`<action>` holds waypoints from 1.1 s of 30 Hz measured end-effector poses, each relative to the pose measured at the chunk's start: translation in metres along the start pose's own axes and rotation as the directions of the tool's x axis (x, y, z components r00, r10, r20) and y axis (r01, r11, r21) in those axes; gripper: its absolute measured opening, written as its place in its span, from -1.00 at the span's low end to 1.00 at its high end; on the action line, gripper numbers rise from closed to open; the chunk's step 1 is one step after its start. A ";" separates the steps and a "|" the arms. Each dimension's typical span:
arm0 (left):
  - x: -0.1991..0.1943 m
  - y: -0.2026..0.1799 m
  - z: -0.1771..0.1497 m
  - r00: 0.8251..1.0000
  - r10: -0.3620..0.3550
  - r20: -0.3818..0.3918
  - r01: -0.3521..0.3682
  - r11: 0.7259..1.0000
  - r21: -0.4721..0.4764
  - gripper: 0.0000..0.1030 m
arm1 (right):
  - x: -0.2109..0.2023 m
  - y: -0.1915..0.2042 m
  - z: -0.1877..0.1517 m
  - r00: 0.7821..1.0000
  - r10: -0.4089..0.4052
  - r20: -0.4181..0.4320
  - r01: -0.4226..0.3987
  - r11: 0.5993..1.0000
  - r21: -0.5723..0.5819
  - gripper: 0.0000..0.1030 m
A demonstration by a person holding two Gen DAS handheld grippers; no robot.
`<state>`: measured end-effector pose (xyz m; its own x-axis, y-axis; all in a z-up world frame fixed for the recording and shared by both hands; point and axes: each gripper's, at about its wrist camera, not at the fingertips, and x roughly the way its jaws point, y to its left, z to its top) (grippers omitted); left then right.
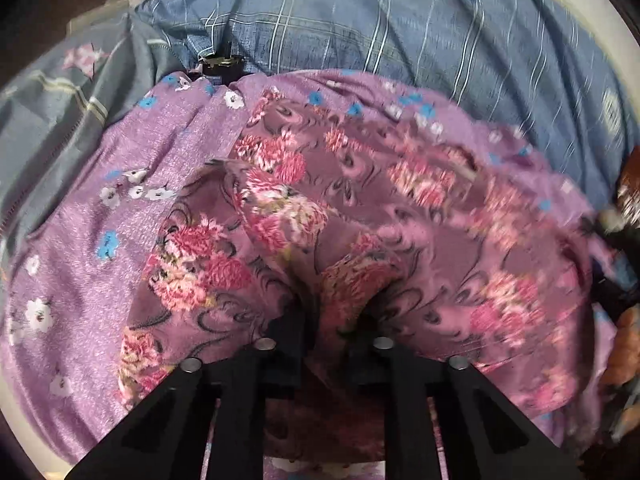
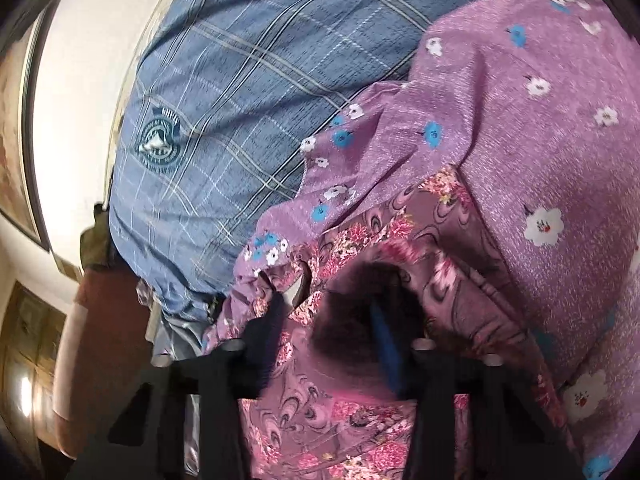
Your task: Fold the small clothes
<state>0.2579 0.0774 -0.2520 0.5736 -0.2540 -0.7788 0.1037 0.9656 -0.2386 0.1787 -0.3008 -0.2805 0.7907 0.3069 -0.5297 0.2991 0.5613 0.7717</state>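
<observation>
A blue plaid cloth [image 1: 360,20] is spread across the far side, its round crest [image 2: 158,146] unreadable. Over it one lilac flowered cloth [image 1: 80,240] is draped, and nearest lies one pink floral garment [image 1: 340,200]. This garment is pinched by the left gripper [image 1: 320,320] and bunched between the part-closed right gripper [image 2: 340,300] jaws.

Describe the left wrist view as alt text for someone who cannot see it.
A black two-finger tool pinches a bunched pink flowered cloth, which lies on a lilac cloth with small white and blue flowers. A blue checked cloth lies behind them.
</observation>
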 end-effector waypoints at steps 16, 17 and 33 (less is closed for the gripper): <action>0.042 0.012 0.161 0.953 -0.295 0.066 0.303 0.937 -0.173 -0.79 | -0.022 -0.042 0.047 0.995 0.059 0.085 -0.073 0.982 0.172 -0.43; 0.060 0.018 0.169 0.952 -0.303 0.050 0.307 0.929 -0.209 -0.72 | -0.022 -0.043 0.048 0.994 0.069 0.083 -0.083 0.980 0.180 -0.25; 0.064 0.051 0.067 0.985 -0.004 0.173 0.053 0.958 -0.281 0.04 | -0.006 0.022 0.037 0.973 -0.213 0.092 0.231 0.931 -0.284 0.39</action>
<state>0.3541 0.1137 -0.2751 0.7050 -0.2446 -0.6657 -0.0984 0.8958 -0.4334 0.2001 -0.3186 -0.2480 0.7547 0.1081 -0.6471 0.3093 0.8112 0.4963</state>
